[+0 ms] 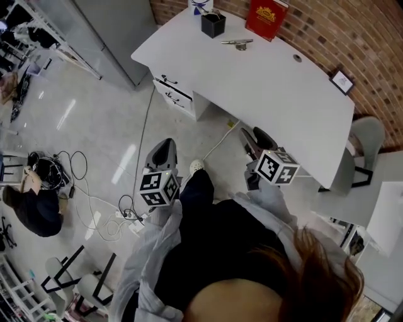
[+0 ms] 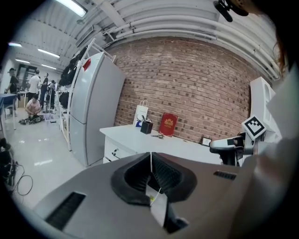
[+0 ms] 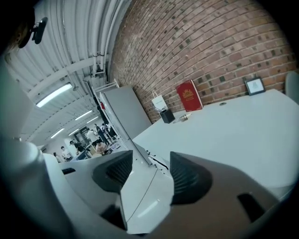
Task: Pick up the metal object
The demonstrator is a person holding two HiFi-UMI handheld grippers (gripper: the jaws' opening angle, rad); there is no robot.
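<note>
The metal object (image 1: 237,43) is a small silver piece lying on the far part of the white desk (image 1: 277,88), between a black pen holder (image 1: 213,24) and a red book (image 1: 267,17). Both grippers are held in the air short of the desk, well away from it. My left gripper (image 1: 165,148) is shut, its ribbed pads (image 2: 161,175) meeting with nothing between them. My right gripper (image 1: 252,135) is open and empty at the desk's near edge. The metal object (image 2: 160,136) looks tiny in the left gripper view, and in the right gripper view the metal object (image 3: 183,117) lies far across the desktop.
A drawer unit (image 1: 176,94) stands under the desk's left end. A grey fridge (image 2: 91,112) is left of the desk. Cables (image 1: 94,201) trail over the floor, and a person (image 1: 34,201) crouches at the left. A grey chair (image 1: 368,141) and a small picture frame (image 1: 342,82) are at the right.
</note>
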